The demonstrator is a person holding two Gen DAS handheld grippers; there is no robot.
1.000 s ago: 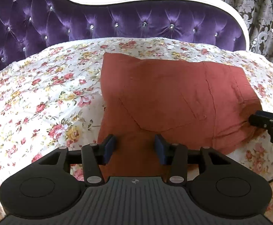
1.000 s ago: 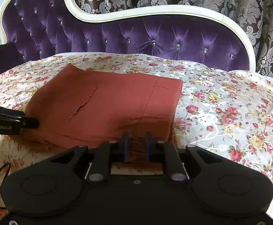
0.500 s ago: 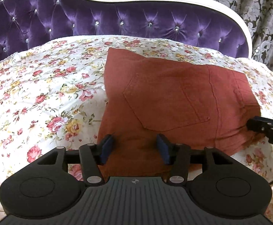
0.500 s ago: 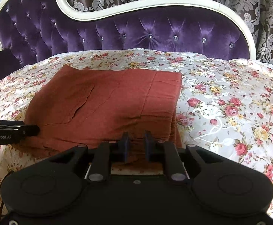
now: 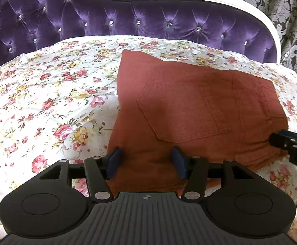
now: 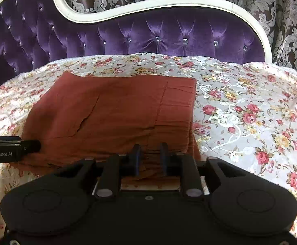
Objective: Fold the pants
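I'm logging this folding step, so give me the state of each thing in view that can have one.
Pants: folded into a flat stack on the bedspread, back pocket up.
Left hand-held gripper: open, pants edge between the pads, not pinched.
Right hand-held gripper: jaws opening, pants edge between them.
Bedspread: spread flat, lightly wrinkled.

A purple tufted headboard with white trim spans twelve o'clock; damask curtains hang behind; floral bedspread below.
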